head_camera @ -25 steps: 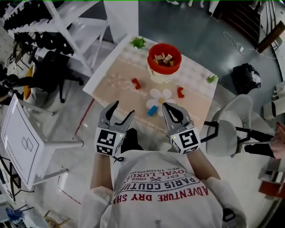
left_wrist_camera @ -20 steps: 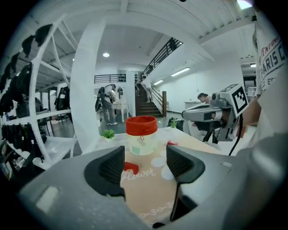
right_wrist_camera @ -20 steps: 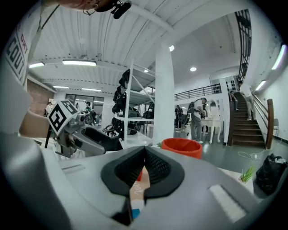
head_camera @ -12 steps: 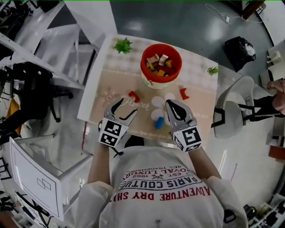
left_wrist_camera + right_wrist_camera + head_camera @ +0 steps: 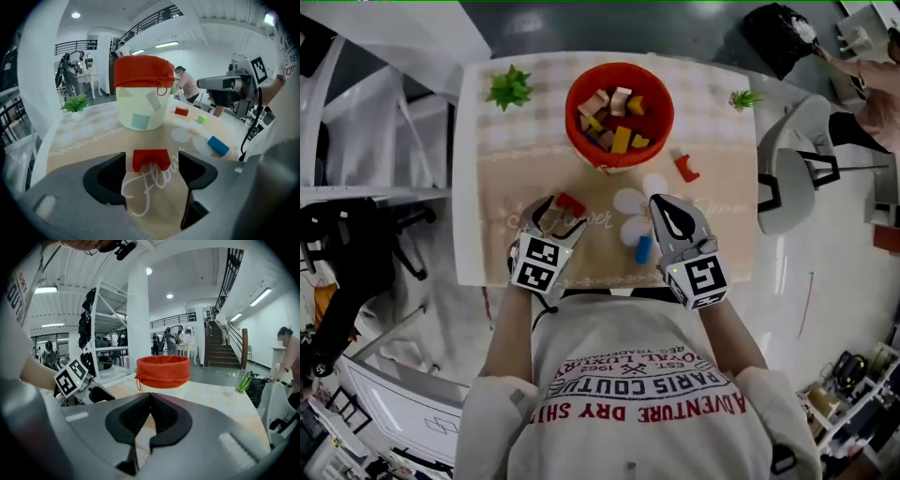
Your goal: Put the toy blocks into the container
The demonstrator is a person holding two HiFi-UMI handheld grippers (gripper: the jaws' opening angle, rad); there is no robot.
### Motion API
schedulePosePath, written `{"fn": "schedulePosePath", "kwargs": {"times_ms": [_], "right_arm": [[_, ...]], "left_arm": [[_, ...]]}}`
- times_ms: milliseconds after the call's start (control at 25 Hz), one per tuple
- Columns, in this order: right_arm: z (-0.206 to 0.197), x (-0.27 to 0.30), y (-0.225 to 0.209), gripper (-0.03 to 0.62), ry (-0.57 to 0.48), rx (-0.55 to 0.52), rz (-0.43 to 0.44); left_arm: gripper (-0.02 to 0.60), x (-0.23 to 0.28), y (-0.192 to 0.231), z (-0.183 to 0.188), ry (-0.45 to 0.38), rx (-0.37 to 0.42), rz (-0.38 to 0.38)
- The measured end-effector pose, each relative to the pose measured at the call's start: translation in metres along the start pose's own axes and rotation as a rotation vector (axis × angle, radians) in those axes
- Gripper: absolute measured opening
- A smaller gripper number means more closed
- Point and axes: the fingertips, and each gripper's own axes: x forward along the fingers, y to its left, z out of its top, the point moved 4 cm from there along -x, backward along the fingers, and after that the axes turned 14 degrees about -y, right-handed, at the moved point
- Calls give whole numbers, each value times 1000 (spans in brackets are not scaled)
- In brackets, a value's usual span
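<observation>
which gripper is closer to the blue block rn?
Right. The right gripper sits just beside the blue block, on its right. The left gripper, jaws opening around a red block, is farther off to its left.

a white square table (image 5: 467, 187) stood on a glossy grey floor (image 5: 694, 23), with a white moulded chair (image 5: 789, 150) just beside its right edge. white metal shelving (image 5: 366, 194) stood at the left. beyond were a white column (image 5: 137, 319), a dark staircase (image 5: 227, 352) and ceiling strip lights (image 5: 260, 296).
</observation>
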Motion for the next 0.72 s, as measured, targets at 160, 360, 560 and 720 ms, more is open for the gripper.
{"fn": "schedulePosePath", "kwargs": {"times_ms": [160, 360, 560, 720], "right_arm": [[-10, 1, -3, 2, 36, 13, -64], [-16, -4, -3, 2, 69, 15, -98], [-10, -10, -4, 2, 65, 4, -87], [4, -16, -12, 2, 47, -8, -75]], "left_arm": [[368, 18, 7, -10, 35, 10, -52], [322, 30, -1, -16, 83, 50, -119], [319, 26, -1, -15, 80, 45, -102], [319, 16, -11, 10, 23, 57, -98]]}}
